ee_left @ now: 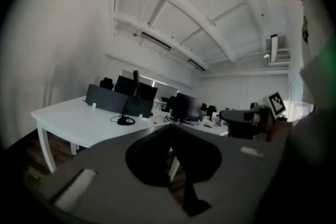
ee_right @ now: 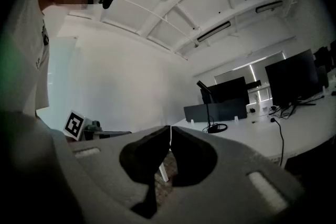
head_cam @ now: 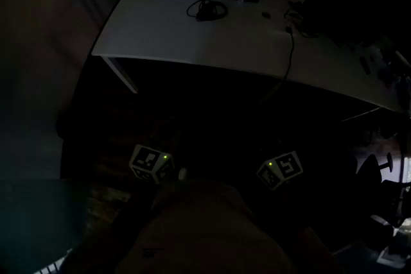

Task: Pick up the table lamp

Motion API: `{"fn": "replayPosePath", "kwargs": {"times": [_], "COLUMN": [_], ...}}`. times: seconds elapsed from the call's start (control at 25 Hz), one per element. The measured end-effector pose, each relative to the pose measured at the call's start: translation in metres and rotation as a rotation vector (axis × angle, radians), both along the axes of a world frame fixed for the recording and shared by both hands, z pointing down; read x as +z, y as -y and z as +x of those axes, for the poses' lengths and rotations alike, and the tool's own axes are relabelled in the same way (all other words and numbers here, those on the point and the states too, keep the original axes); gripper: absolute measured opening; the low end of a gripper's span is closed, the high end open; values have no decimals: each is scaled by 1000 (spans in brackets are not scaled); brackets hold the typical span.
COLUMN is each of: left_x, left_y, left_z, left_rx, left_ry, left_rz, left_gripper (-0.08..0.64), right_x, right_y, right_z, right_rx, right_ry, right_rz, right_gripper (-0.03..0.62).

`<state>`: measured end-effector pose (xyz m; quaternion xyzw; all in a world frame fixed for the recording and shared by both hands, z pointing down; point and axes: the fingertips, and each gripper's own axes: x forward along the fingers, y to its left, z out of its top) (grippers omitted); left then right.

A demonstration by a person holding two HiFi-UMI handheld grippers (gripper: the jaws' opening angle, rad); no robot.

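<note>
Table lamp [head_cam: 207,8] stands on the white desk [head_cam: 167,35], toward its far edge. It has a thin black stem on a round base, and a cable [ee_left: 116,118] lies beside the base. The lamp is well apart from both grippers.

Your left gripper [ee_left: 170,129] has its jaws pressed together with nothing between them. Your right gripper [ee_right: 170,132] is likewise closed and empty. Both sit low on the near side of the desk, close to your body.

The step in hand is judged to be the approach — the lamp is not yet touched.

Next move: carry one gripper across the desk to the stem, part its jaws before arrival, then close on the stem above the base — keep clear of the cable.
</note>
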<state>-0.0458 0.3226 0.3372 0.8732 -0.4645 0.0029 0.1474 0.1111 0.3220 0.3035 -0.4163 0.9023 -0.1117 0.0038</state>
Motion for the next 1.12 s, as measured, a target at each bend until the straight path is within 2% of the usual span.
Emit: {"fn": "replayPosePath", "kwargs": {"times": [0.24, 0.52, 0.84, 1.12], "left_x": [-3, -4, 2, 0], "left_y": [5, 5, 17, 37], "left_z": [11, 21, 19, 23], "left_rx": [-1, -3, -56, -98], "left_ry": [2, 12, 54, 54], "left_rz": [4, -2, 14, 36], "left_gripper": [-2, -2, -2, -2], "right_x": [0, 0, 17, 25], "right_y": [4, 6, 22, 36], "right_z": [15, 28, 43, 44], "right_rx": [7, -5, 13, -23], "right_ry": [1, 63, 27, -8], "right_rz": [-3, -16, -31, -19], "right_gripper": [6, 7, 7, 8]}}
